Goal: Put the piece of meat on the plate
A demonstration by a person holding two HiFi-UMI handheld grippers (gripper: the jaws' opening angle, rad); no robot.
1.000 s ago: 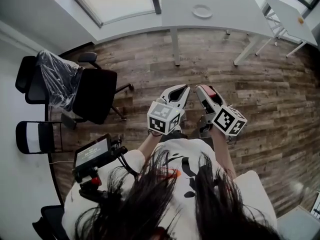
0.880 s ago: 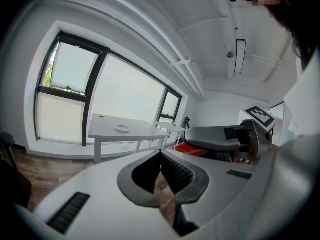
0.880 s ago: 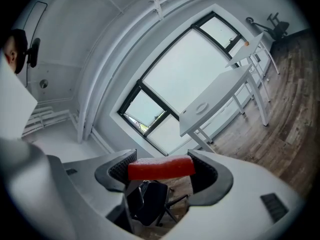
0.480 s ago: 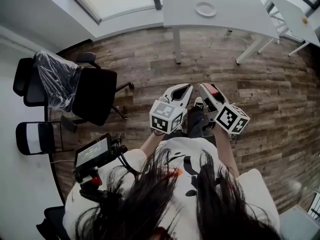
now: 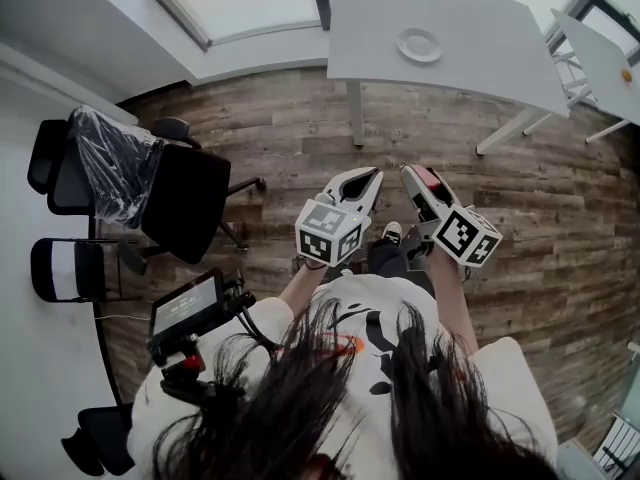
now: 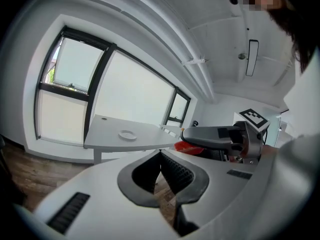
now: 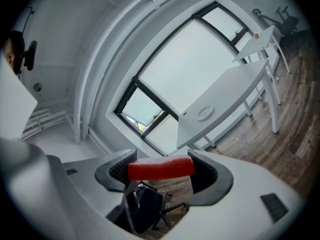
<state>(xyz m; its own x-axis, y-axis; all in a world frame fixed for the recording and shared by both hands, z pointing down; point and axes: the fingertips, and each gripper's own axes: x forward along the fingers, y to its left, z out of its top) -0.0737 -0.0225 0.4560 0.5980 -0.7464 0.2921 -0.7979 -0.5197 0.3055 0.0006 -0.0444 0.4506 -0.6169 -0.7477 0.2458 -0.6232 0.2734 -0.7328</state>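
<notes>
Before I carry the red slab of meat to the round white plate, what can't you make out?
Head view: the red slab of meat is mostly hidden inside the right gripper.
All views: the round white plate is too small to check its surface.
Head view: the small orange object on the far white table is too small to identify.

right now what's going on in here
A person stands on the wood floor with a gripper in each hand. The right gripper is shut on a red piece of meat; the left gripper is shut and empty. The plate sits bare on the white table ahead, well away from both grippers, so the meat is not on it yet.
</notes>
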